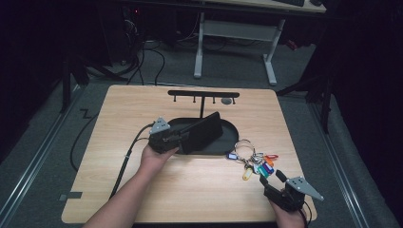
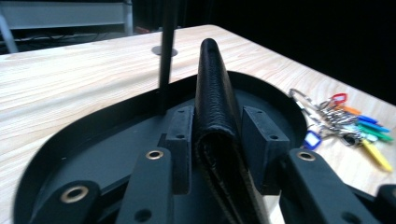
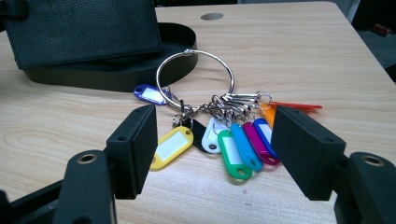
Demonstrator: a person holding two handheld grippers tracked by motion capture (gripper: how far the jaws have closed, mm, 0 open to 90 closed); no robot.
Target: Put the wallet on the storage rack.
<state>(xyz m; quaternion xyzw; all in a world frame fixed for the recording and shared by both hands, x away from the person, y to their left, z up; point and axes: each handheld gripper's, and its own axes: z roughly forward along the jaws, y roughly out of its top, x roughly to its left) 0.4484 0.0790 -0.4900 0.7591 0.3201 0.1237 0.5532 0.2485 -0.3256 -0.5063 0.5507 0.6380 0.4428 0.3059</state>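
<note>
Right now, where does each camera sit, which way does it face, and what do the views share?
High view: above the near table edge, looking forward and down; both forearms and tongs, left tongs, right tongs.
Left gripper view: rides the left tongs, looking along the wallet over the tray.
Right gripper view: rides the right tongs, facing the keyring.
Shared: wallet, tray and keyring appear in all three.

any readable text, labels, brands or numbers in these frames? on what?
None readable.
Key tags on the key ring: white label inserts look blank.
Black wallet held in the left claw: no brand mark visible.
Black tray, wooden table and right claw: no markings visible.
</note>
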